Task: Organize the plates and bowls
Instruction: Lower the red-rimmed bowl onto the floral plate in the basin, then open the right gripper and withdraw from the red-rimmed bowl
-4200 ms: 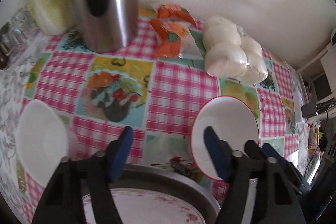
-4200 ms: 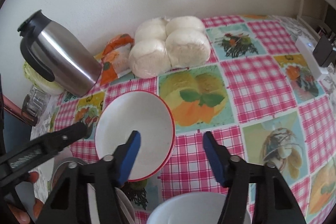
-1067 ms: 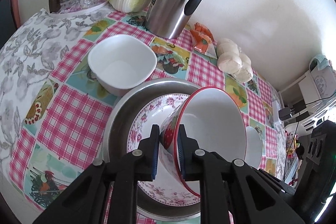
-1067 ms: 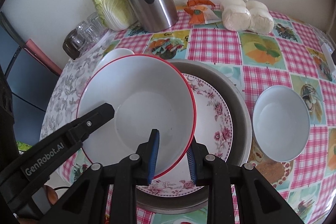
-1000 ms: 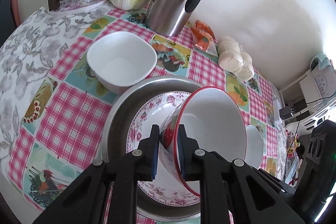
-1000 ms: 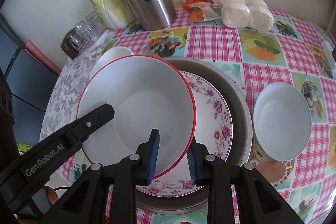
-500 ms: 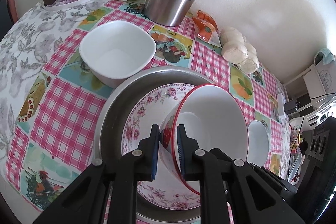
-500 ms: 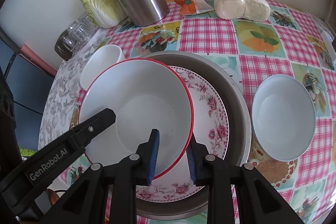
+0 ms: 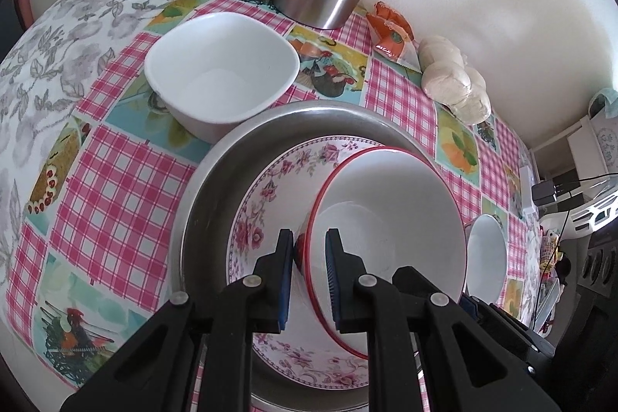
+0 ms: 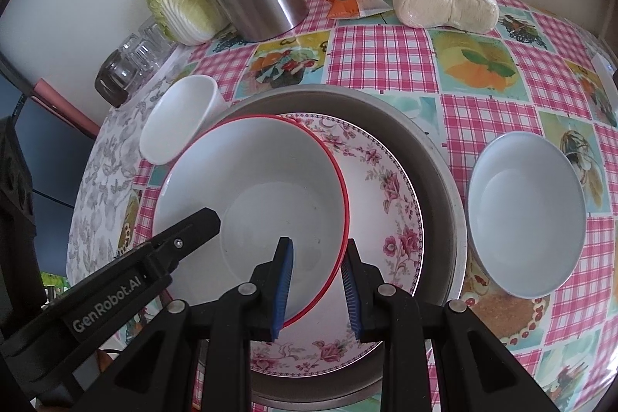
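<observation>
Both tools are pinched on the red-rimmed bowl (image 10: 251, 195): left tool (image 9: 309, 273) on its near-left rim, right tool (image 10: 316, 280) on the near-right rim. The bowl hangs tilted right over the floral plate (image 10: 390, 219) inside the metal basin (image 10: 436, 157), so I'd guess it just goes straight down to nest.

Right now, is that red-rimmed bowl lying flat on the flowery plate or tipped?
Tipped. The red-rimmed bowl leans over the floral plate, its rim clamped by both grippers' fingers.
</observation>
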